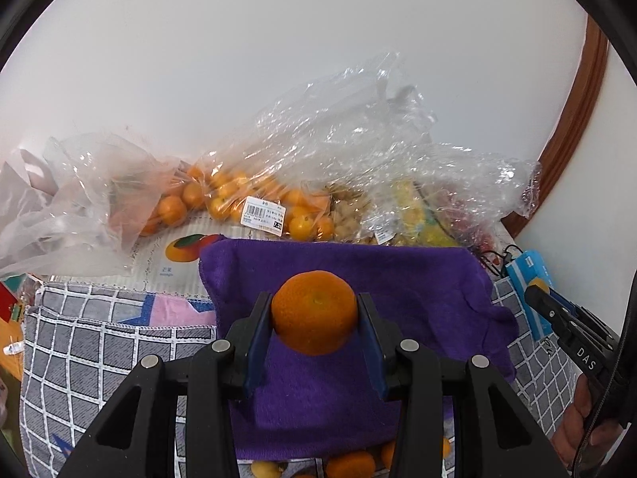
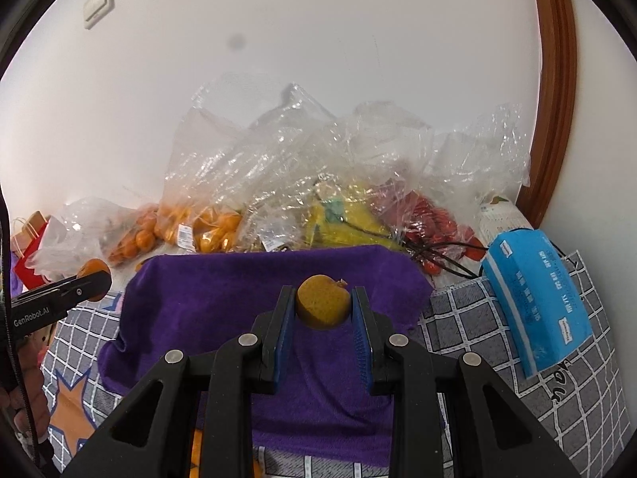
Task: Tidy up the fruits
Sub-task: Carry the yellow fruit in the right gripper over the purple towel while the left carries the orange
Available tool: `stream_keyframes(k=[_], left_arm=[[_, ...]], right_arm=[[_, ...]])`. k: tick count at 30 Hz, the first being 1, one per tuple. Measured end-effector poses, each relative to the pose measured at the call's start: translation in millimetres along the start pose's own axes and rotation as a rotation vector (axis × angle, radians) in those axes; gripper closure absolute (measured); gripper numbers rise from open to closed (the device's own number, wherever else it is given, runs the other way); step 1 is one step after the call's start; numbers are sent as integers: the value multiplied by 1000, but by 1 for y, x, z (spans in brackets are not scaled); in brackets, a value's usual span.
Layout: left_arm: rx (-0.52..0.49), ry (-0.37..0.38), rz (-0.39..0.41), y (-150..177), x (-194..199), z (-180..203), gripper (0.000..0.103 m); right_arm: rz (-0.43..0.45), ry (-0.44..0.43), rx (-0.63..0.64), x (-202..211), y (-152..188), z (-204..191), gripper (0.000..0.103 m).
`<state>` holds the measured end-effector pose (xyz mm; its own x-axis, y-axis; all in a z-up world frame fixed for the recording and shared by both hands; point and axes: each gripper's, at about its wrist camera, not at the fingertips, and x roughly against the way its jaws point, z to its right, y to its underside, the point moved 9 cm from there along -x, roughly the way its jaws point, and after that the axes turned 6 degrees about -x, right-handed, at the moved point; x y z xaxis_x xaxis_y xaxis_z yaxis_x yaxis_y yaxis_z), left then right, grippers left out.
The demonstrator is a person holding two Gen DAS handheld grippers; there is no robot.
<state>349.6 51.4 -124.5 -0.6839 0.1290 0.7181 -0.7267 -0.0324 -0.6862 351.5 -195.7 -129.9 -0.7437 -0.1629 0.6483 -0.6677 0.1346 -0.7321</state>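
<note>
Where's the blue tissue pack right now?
In the right wrist view the blue tissue pack lies at the right on the checked cloth, just right of the purple towel, below the door frame.

Purple towel: matt fuzzy cloth. Mandarin: dimpled, slightly glossy peel. Brown-yellow fruit: dull, speckled skin. Fruit bags: clear crinkled glossy plastic. Checked cover: woven cloth. Tissue pack: smooth blue plastic wrap. Left gripper: matt black plastic, blue ribbed pads, metal pins. Door frame: glossy wood.
</note>
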Motion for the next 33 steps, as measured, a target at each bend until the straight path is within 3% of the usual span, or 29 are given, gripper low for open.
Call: stream_keyframes(k=[21,33], left_arm=[[-8,9,-117,22,-72,5,64],[-6,3,-166,35,-98,6,64]], right_arm=[[-129,6,-21,-75,39,20,75],[-180,15,0,-96,59,24,75]])
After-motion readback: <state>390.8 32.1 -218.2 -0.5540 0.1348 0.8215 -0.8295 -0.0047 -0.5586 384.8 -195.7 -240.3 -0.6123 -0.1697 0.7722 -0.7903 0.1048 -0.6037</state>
